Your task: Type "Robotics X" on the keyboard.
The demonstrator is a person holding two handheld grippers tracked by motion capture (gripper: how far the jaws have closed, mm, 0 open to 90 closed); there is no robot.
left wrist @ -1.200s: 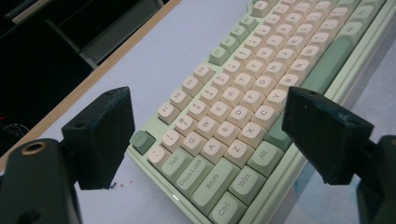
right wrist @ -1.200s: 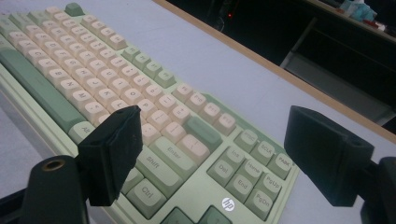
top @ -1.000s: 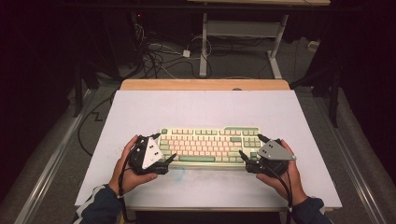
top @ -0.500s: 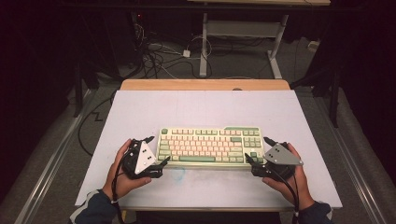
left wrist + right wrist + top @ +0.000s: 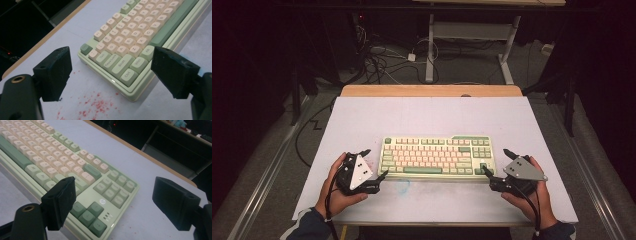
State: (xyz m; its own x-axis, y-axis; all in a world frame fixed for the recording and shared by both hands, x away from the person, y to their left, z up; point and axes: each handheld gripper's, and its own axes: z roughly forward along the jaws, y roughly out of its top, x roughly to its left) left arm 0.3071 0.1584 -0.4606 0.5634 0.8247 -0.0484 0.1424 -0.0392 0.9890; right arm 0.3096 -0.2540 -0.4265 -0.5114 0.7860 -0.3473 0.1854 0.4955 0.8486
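Note:
A pale green keyboard (image 5: 437,156) with cream and green keys lies flat near the front of the white table (image 5: 427,120). My left gripper (image 5: 374,162) sits just off the keyboard's left end, open, its jaws wide apart and empty. In the left gripper view the keyboard's near left corner (image 5: 130,77) lies between the jaws, a little ahead of them. My right gripper (image 5: 496,161) is open at the keyboard's right end; one jaw tip hovers by the arrow keys (image 5: 87,216), not gripping. Each gripper is held in a hand.
Red specks (image 5: 97,103) mark the table in front of the left gripper. The wooden back edge (image 5: 432,91) borders the white top. Beyond it stand a desk frame (image 5: 472,35) and tangled cables (image 5: 382,60) on the dark floor.
Both grippers have drawn outward from the keyboard's ends, left one leftward and right one rightward. The keyboard has stayed in place.

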